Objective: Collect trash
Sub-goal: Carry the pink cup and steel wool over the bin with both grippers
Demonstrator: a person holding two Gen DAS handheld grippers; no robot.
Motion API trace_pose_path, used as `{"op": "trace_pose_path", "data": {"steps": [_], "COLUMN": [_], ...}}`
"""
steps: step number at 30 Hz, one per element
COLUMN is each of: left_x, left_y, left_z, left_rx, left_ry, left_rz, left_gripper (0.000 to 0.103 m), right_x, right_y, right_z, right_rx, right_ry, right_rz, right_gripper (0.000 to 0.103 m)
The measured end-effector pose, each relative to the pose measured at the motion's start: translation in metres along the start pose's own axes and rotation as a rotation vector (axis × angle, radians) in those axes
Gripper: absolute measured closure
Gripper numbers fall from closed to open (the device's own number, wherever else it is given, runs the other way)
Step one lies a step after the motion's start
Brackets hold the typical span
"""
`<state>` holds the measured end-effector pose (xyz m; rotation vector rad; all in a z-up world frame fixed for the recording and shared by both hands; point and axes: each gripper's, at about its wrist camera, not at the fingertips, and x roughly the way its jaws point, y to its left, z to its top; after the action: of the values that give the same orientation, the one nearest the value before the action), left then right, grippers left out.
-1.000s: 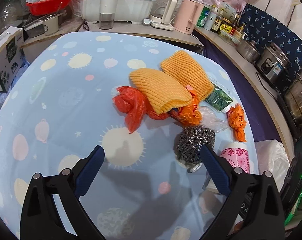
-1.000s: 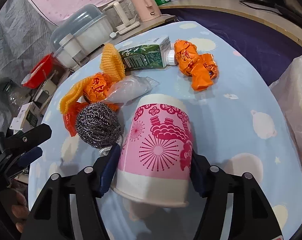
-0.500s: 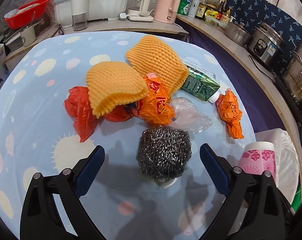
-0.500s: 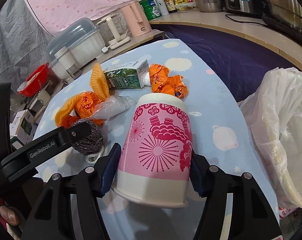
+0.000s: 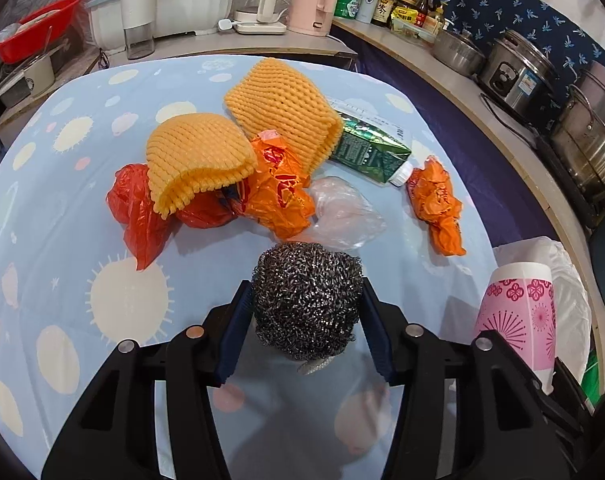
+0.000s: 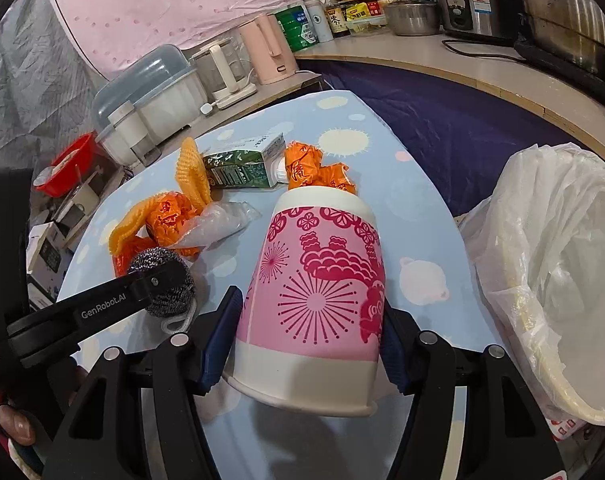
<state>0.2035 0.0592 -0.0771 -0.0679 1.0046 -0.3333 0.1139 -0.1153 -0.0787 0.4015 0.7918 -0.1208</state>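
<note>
Scourer (image 5: 307, 300) nearest on table (image 5: 54, 240), foam nets (image 5: 198, 160) behind, carton (image 5: 366, 148) w/ wrapper (image 5: 438, 204) to right

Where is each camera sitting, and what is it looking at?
Left wrist: on the left gripper, looking down along its fingers, which have just been closing on the steel scrubber, toward the trash pile.
Right wrist: on the right gripper, looking at the pink cup it holds and the lined bin; a fingertip shows low left.
Both show the scrubber, cup, green carton and blue tablecloth.
</note>
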Motion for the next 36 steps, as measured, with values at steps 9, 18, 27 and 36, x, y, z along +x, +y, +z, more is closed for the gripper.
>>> {"op": "trace_pose_path", "data": {"steps": [9, 18, 27, 36], "left_x": [-0.034, -0.058, -0.057, -0.040], "left_y": [-0.029, -0.090, -0.166, -0.232], "left_z": [-0.009, -0.023, -0.037, -0.050], "left_rx": [0.039, 0.132, 0.238, 0.329], "left_ry": [-0.034, -0.051, -0.035, 0.005], "left_rz": [-0.034, -0.097, -0.160, -0.207], "left_gripper": [0.053, 0.053, 0.053, 0.053], "right_x": [-0.036, -0.079, -0.113, -0.136], "right_y": [-0.021, -0.067, -0.133, -0.185], "right_z": [0.001, -0.002, -0.009, -0.014], "right_rx": [0.034, 0.099, 0.199, 0.285], "right_ry": [-0.060, -0.128, -0.182, -0.216], "right_rz": [-0.015, -0.061, -0.140, -0.200], "right_gripper": [0.042, 0.043, 0.042, 0.042]}}
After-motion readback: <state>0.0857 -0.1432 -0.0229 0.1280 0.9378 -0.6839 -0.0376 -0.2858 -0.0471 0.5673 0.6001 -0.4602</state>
